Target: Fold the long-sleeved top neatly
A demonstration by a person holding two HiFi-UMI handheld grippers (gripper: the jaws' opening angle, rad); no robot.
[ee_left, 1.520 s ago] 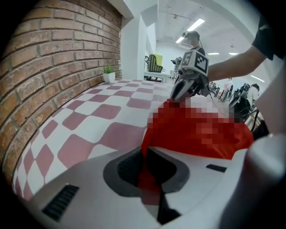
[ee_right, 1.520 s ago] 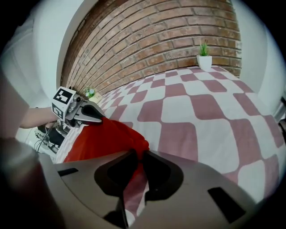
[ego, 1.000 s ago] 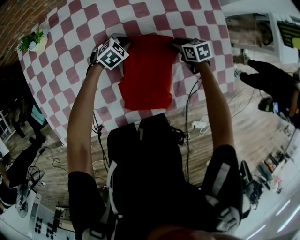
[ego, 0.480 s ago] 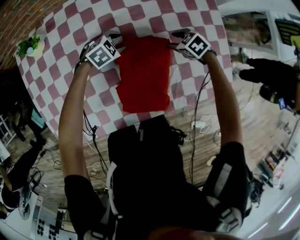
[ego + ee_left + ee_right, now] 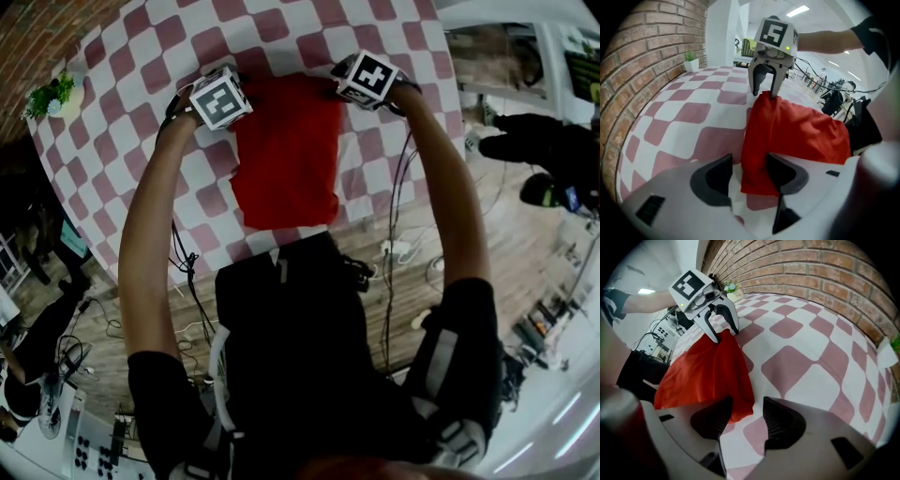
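Red top (image 5: 286, 155), checked tablecloth (image 5: 141, 122), brick wall (image 5: 37, 33)

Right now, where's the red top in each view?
Head view: red top at upper centre.
Left gripper view: red top centre-right, running toward the bottom.
Right gripper view: red top left of centre.
Shared landmark: checked tablecloth beneath it.

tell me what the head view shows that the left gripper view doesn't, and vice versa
Only the head view: the wooden plank floor and a white power strip. Only the left gripper view: ceiling strip lights and the jaws of the left hand-held gripper, just opened, apart around a corner of the red long-sleeved fabric top. Both: that top, the red-and-white checked tablecloth, the small green potted plant.
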